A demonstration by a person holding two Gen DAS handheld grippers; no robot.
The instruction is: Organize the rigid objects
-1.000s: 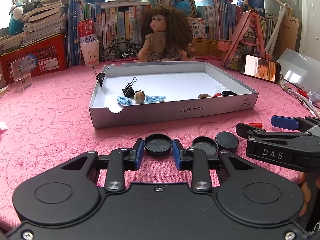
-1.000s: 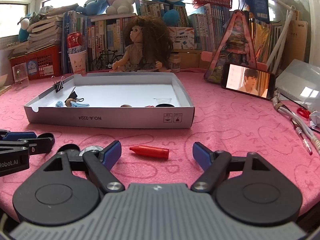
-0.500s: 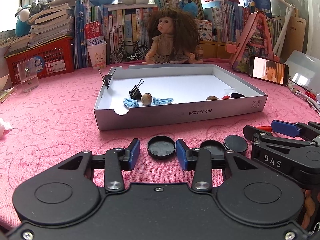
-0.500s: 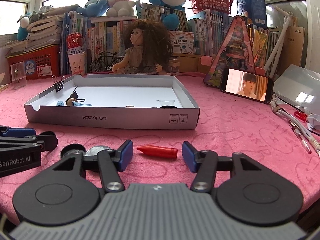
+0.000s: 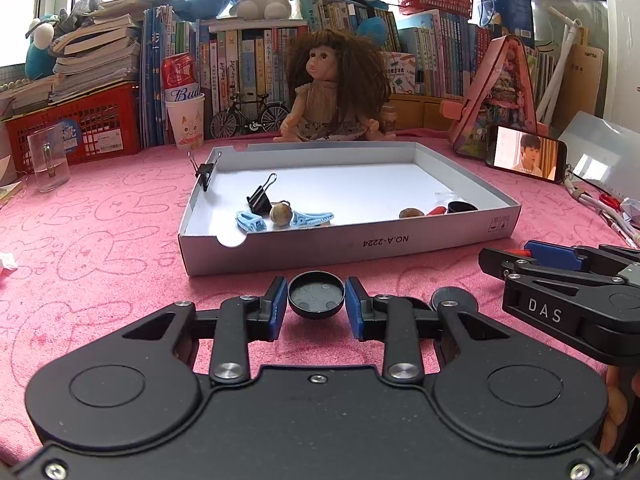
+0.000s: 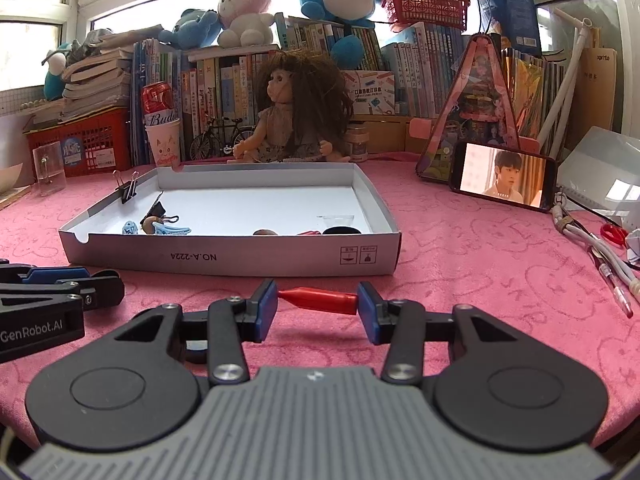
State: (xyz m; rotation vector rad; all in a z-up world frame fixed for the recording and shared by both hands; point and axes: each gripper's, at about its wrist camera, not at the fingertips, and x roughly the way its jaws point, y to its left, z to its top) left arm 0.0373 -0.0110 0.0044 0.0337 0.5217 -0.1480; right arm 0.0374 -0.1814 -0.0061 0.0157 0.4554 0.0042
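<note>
The left gripper [image 5: 316,303] sits level at lower centre, its blue pads closed against a round black lid [image 5: 316,294] — held just before the white box's [image 5: 360,246] near wall. The right gripper [image 6: 317,307] likewise pinches a red cap [image 6: 320,300] end to end. Open pink cloth [image 6: 480,264] spreads to the right of frame.

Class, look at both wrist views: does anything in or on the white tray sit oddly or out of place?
One black binder clip is clamped onto the white tray's left wall rather than lying inside. The other binder clip and the blue clips lie loose on the tray floor. Nothing looks spilled or damaged.
</note>
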